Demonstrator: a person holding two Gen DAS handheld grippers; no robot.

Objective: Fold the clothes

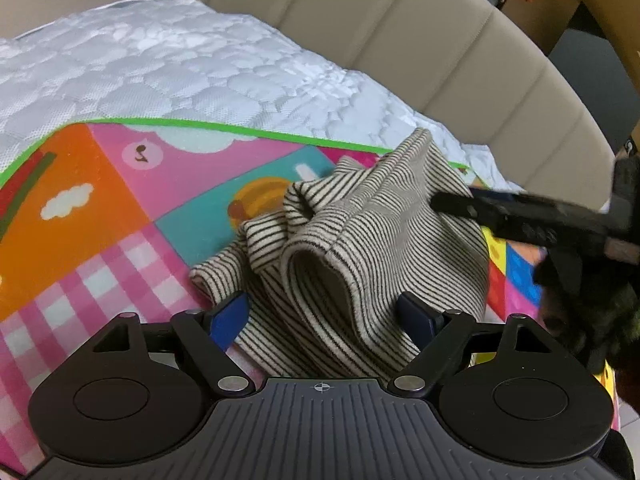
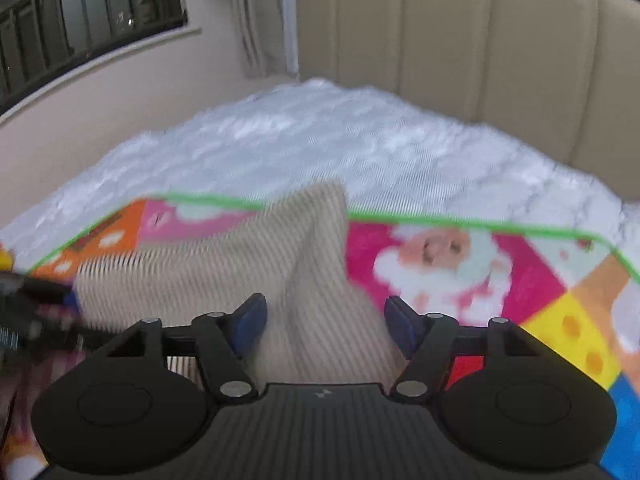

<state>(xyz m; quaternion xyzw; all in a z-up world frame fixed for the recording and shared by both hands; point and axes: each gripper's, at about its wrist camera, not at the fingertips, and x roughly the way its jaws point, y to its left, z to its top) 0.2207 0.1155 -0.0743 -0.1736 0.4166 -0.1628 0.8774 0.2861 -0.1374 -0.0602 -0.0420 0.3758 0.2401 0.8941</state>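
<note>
Left wrist view: we see left gripper [image 1: 325, 314] angled down, jaws wide apart, unclamped, astride crumpled striped knit garment [image 1: 360, 232] on glossy patchwork mat [image 1: 100, 216]. Right wrist view, blurred: right gripper [image 2: 325, 324] angled down, jaws parted, ribbed fabric fold between, not pinched.

Home bedroom, quilted mattress [image 1: 168, 64], padded headboard [image 2: 480, 40], curtained window [image 2: 88, 4]
</note>
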